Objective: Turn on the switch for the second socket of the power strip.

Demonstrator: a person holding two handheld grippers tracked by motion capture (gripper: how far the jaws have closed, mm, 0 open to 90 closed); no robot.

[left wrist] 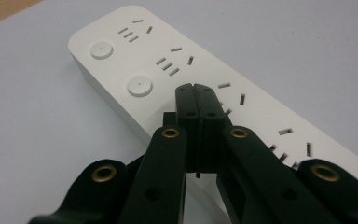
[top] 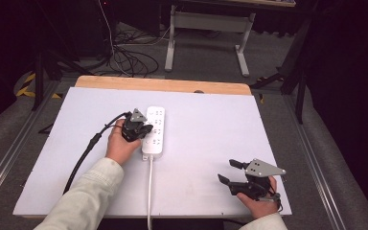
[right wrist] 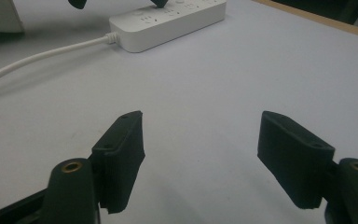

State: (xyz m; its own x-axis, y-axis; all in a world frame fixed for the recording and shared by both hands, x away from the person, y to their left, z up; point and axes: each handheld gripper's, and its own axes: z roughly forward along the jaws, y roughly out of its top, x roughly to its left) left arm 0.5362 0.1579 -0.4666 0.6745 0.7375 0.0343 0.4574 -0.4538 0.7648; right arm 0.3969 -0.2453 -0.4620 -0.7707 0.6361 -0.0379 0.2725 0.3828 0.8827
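Both jaws of the left gripper [left wrist: 196, 88] are pressed together with nothing between them, their tips poised over or resting on the top face of the white power strip [left wrist: 223, 88] beside its two round buttons [left wrist: 140, 86]; whether they touch I cannot tell. The strip lies mid-table on the white board [top: 211, 139], its cord [top: 149, 191] trailing toward the person. This looks like a button-pressing step, so the next move likely needs a small shift onto a button, while the right gripper [top: 233, 171] waits wide open near the front right corner.
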